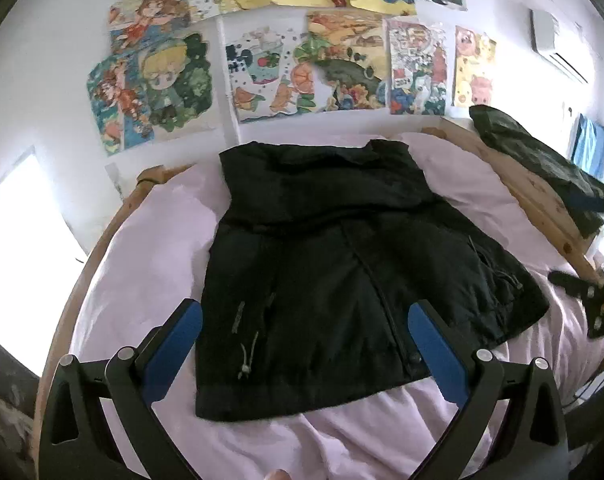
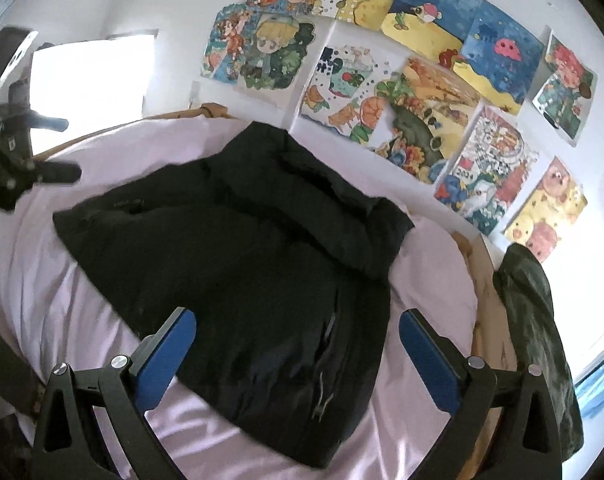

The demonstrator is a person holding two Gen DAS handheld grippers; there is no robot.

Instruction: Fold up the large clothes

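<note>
A black jacket (image 1: 341,264) lies flat on the pink-sheeted bed (image 1: 142,264), collar end toward the wall of drawings (image 1: 286,56), hem toward both grippers, its long axis running away from them. The left gripper (image 1: 305,322) hangs over the hem, jaws wide apart and empty. The right gripper (image 2: 297,330) hangs over the jacket's right side, jaws equally wide, empty. Neither touches cloth; both look about equally near the hem.

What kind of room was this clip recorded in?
Most likely a bedroom: a wooden-framed bed with a pale pink sheet holds a black jacket, and colourful cartoon drawings cover the white wall behind it.
</note>
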